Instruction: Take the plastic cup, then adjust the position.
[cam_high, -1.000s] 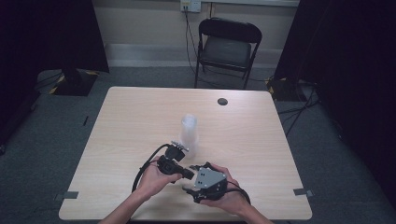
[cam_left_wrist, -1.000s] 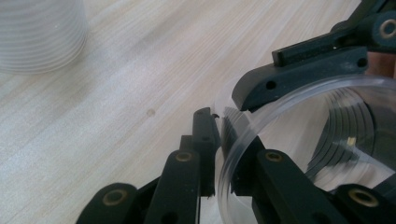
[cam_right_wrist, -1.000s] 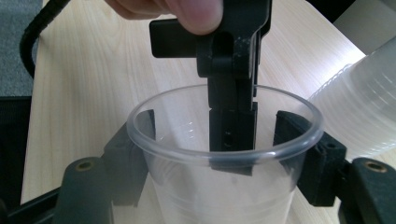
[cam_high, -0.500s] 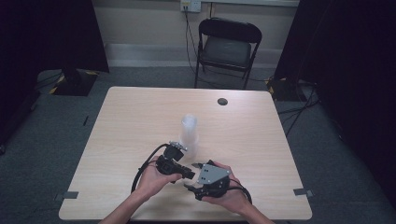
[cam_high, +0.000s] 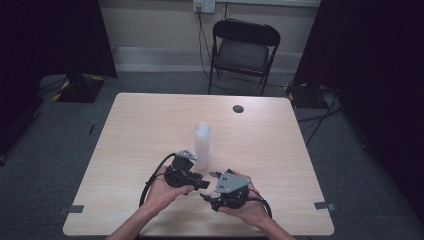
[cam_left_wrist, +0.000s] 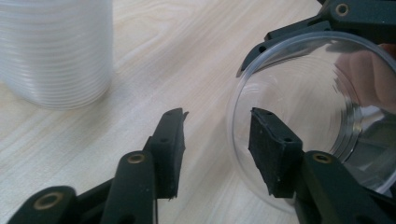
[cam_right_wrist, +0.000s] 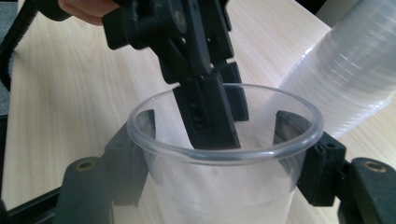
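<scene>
High view: person's two hands low at the near table (cam_high: 150, 130) edge, left gripper (cam_high: 200, 181) and right gripper (cam_high: 214, 186) nose to nose. Clear cup between them is hard to make out from up here. Tall stack (cam_high: 202, 142) of clear cups stands just beyond the left gripper. Table is pale wood laminate, smooth, likely slick under plastic; small dark disc (cam_high: 238, 108) near the far edge. Grey carpet, folding chair (cam_high: 244, 50) by the back wall, black curtains both sides, cables on the floor

Left gripper view: left gripper (cam_left_wrist: 215, 135) jaws partly apart and have just been opening; one finger sits inside the cup (cam_left_wrist: 327, 107) mouth, the other outside the rim, wall between them, pads not seen pressing. Stack (cam_left_wrist: 56, 46) at upper left, base on the table

Right gripper view: right gripper (cam_right_wrist: 212, 135) clamped across the cup (cam_right_wrist: 224, 154) just below the rim, one pad each side, cup off the table and mouth towards the camera. Left gripper (cam_right_wrist: 210, 107) dips a finger in from above. Stack (cam_right_wrist: 345, 79) leans across the upper right

Handling, my guess: cup very light, thin-walled, springy, glossy so prone to slip; squeezes oval and may crack if pinched hard. Best hold is near the rolled rim, where it is stiffest, with a light grip
</scene>
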